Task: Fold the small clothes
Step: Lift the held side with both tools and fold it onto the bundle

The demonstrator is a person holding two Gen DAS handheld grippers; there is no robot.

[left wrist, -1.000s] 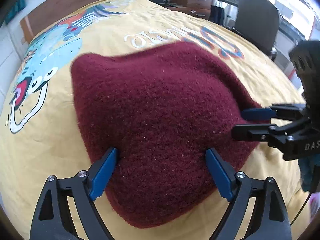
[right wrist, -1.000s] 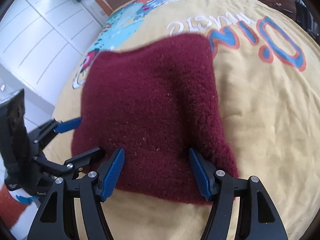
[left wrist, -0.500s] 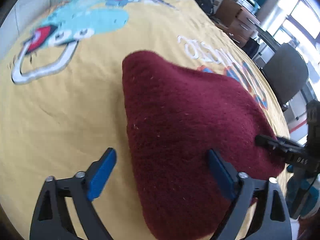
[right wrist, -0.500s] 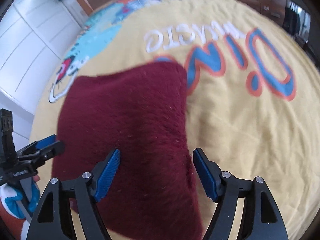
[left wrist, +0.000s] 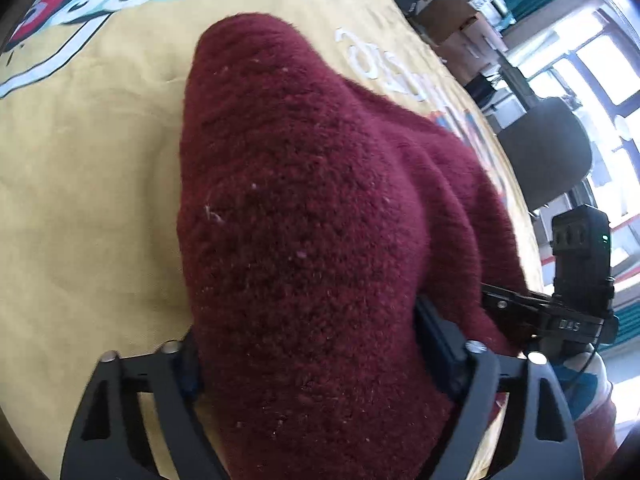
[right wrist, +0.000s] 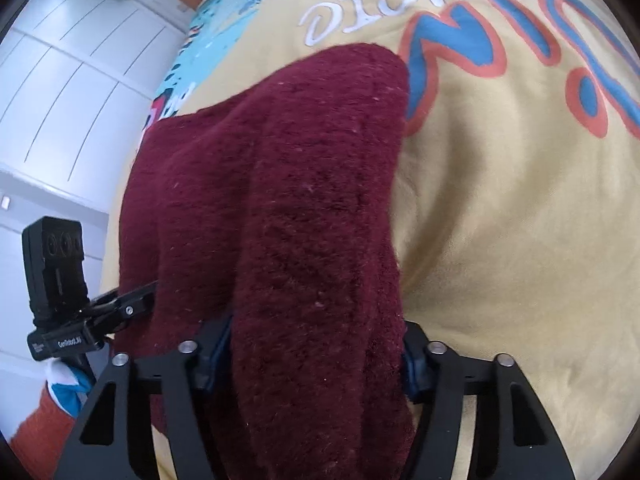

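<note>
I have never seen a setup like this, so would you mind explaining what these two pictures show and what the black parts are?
Each picture comes from a fisheye camera on a hand-held two-finger gripper, looking along its fingers. One view is from the left gripper, the other from the right gripper; each also shows the other gripper at its edge. A maroon knitted garment lies on a yellow printed bedspread. Both grippers are closed on the garment's near edge, bunching it.

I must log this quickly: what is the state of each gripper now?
Left gripper: closed on the near edge of the maroon knit cloth.
Right gripper: closed on the same cloth, bunched between its fingers.
</note>
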